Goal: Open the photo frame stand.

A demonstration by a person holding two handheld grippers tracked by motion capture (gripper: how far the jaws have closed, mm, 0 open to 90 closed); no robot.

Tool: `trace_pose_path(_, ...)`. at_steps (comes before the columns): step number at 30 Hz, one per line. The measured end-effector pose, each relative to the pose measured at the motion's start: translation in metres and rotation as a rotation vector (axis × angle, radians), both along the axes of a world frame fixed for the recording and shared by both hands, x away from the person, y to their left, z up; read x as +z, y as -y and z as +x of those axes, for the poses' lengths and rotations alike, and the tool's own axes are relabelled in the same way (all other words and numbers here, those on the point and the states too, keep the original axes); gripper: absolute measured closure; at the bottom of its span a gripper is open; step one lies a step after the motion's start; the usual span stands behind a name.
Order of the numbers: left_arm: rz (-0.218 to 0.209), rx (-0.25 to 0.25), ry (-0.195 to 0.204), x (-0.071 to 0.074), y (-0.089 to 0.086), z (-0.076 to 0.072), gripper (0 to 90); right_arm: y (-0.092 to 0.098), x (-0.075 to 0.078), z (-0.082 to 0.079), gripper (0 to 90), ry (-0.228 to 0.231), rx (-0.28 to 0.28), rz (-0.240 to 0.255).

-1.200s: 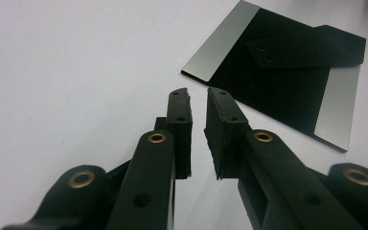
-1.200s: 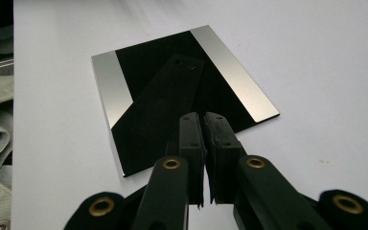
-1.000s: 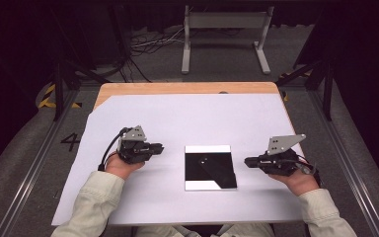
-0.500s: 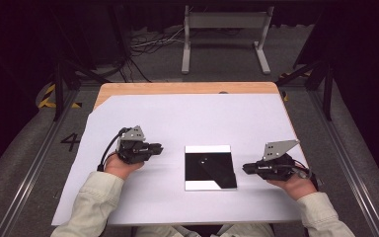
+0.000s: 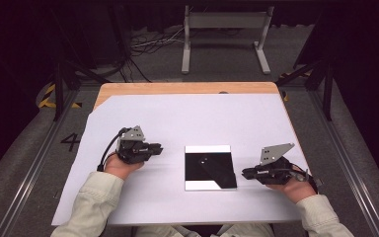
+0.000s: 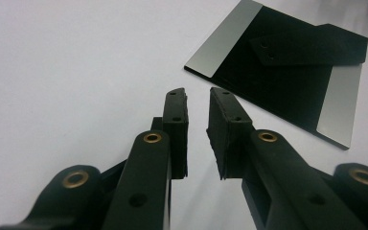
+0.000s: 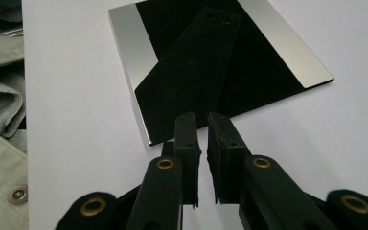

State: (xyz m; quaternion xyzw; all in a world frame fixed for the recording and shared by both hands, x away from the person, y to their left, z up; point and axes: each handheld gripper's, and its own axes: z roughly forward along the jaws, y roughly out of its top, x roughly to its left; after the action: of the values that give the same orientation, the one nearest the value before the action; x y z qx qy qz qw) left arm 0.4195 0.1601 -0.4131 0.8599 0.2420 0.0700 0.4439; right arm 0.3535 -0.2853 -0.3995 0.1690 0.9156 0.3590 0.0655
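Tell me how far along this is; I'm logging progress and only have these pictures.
Nothing looks done yet: the black and silver picture frame lies flat, back side up, on the white table, its stand folded against it. In hand: nothing. The left hand-held gripper and right hand-held gripper flank the frame, both slightly open and empty, the right one close to its edge. Any grasping or standing it up remains.

Counted: 1 black plate w/ silver edges at bench ctr. 2 grippers: left gripper at 9 o'clock of plate, right gripper at 3. 2 jaws each. 1 white sheet.
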Motion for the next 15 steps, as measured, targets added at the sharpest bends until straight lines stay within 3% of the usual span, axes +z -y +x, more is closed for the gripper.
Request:
trace_pose_path(9, 0.006, -0.006, -0.002, -0.0003, 0.0003, 0.0002, 77.6, -0.0038, -0.0036, -0.0023, 82.3, -0.029, 0.030, -0.042)
trace_pose_path(15, 0.004, -0.001, -0.008, -0.0005, -0.0001, 0.0001, 77.5, -0.0074, -0.0083, -0.0021, 82.6, -0.072, 0.046, -0.076)
